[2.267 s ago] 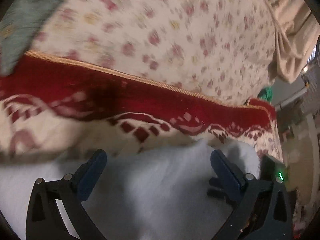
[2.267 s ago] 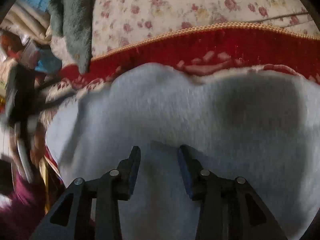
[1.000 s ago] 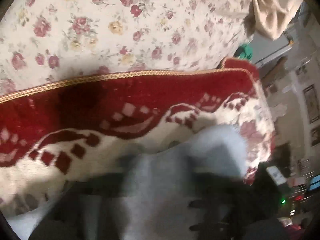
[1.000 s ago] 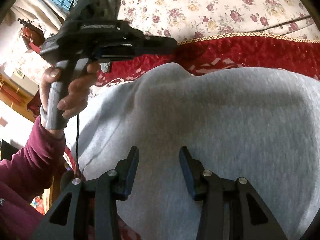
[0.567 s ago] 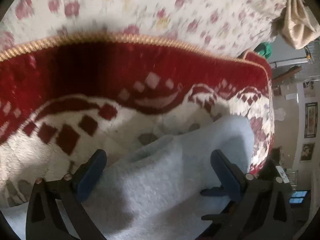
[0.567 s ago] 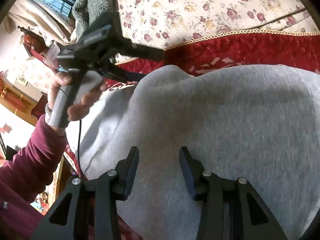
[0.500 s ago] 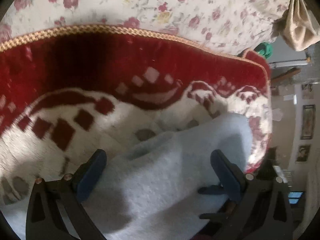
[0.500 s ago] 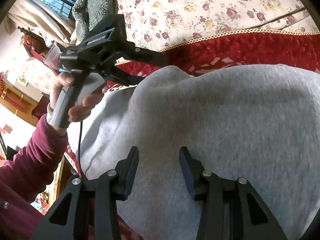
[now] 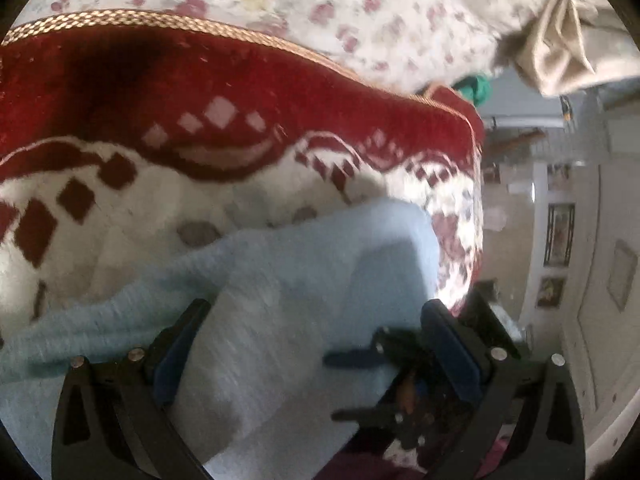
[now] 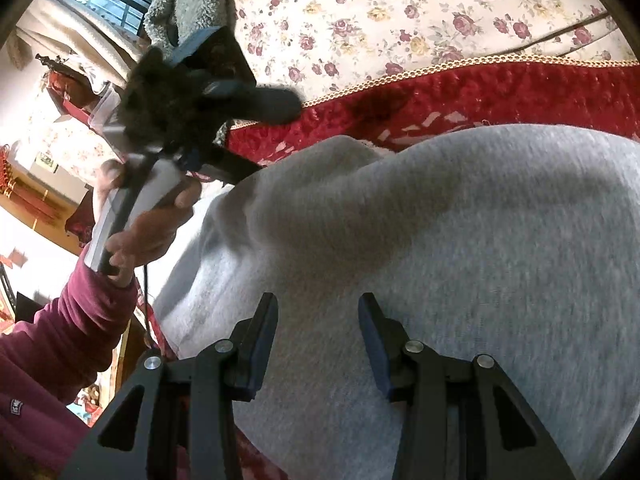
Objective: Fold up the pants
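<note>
Viewing both wrist cameras, I find the grey pants (image 10: 460,240) lying in a bunched heap on the red-and-cream blanket (image 9: 240,120), with the floral sheet (image 10: 400,20) on the far side. My left gripper (image 9: 312,320) stands spread wide with a fold of pants between its fingers, not clamped. My right gripper (image 10: 316,320) hangs over the near part of the pants, fingers narrowly parted, gripping nothing.

The left gripper (image 9: 316,320) has lifted off the pants (image 9: 280,280), now blurred.
</note>
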`<state>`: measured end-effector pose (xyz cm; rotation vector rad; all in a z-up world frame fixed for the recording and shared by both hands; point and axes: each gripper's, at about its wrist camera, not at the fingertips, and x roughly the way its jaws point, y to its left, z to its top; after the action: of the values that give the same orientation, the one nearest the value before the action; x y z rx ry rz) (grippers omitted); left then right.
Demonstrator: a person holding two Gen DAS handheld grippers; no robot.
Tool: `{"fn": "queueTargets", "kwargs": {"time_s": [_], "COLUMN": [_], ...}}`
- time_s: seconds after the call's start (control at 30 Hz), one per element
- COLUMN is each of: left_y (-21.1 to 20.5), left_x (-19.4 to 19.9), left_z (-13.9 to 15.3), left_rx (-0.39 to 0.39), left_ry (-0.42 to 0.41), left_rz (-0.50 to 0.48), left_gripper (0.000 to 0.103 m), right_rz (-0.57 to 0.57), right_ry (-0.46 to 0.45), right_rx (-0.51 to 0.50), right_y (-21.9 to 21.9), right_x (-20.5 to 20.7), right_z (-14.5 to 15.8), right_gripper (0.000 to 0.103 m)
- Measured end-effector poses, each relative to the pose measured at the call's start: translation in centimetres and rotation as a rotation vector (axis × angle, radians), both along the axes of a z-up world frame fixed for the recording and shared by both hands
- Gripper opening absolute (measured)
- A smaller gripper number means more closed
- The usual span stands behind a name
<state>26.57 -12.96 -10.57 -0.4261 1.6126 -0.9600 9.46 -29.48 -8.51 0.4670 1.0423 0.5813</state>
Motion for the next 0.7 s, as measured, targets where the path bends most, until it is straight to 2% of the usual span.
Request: {"fn": "queueTargets", "kwargs": {"time_s": [0.07,0.17,0.23,0.3,0.33,0.4,0.47,0.53,0.57,0.6,0.63,0.67,0.7], "left_y": [-0.8,-1.7,-1.2,0.0,0.7,1.8,1.6,1.1,1.0,1.0,1.3,1.5,1.7], "left_x": [0.3,0.2,0.4,0.8,1.1,1.4,1.1,0.7,0.6,0.5,0.5,0.5,0.5], "left_z": [-0.4,0.1,0.1,0.1,0.0,-0.2,-0.3,-0.2,0.0,0.1,0.2,0.1,-0.2], "left_rx": [0.004,0.024,0.031,0.024,0.013,0.022,0.052,0.072,0.076,0.074,0.069,0.069,0.078], "left_ry": [0.014,-0.041,-0.059,-0.061,-0.057,-0.066,-0.095,-0.117,-0.127,-0.137,-0.133,-0.126,-0.123], "left_rz": [0.014,0.029,0.068,0.108,0.129,0.15,0.123,0.101,0.093,0.093,0.099,0.109,0.114], "left_gripper": [0.103,0.102,0.09,0.067,0.061,0.035,0.028,0.028,0.028,0.028,0.028,0.028,0.027], "right_rz": [-0.033,-0.031,-0.013,0.014,0.011,-0.023,-0.028,-0.011,0.005,0.036,0.072,0.122,0.137], "right_ry": [-0.022,-0.033,-0.066,-0.131,-0.171,-0.231,-0.253,-0.26,-0.279,-0.28,-0.246,-0.174,-0.147], "right_rx": [-0.006,-0.057,-0.138,-0.252,-0.295,-0.329,-0.368,-0.454,-0.497,-0.529,-0.529,-0.526,-0.53], "right_y": [0.1,0.7,1.7,2.8,3.2,3.1,2.9,3.2,3.4,3.5,3.3,3.3,2.9], "right_x": [0.0,0.2,0.2,0.1,0.1,0.5,1.4,3.0,3.8,5.0,5.8,6.9,7.2], "right_z": [0.2,0.3,0.9,1.9,2.6,4.0,4.6,4.4,4.2,3.5,2.6,1.3,0.6], "right_gripper": [0.046,0.046,0.045,0.045,0.045,0.045,0.045,0.046,0.049,0.062,0.069,0.07,0.068]}}
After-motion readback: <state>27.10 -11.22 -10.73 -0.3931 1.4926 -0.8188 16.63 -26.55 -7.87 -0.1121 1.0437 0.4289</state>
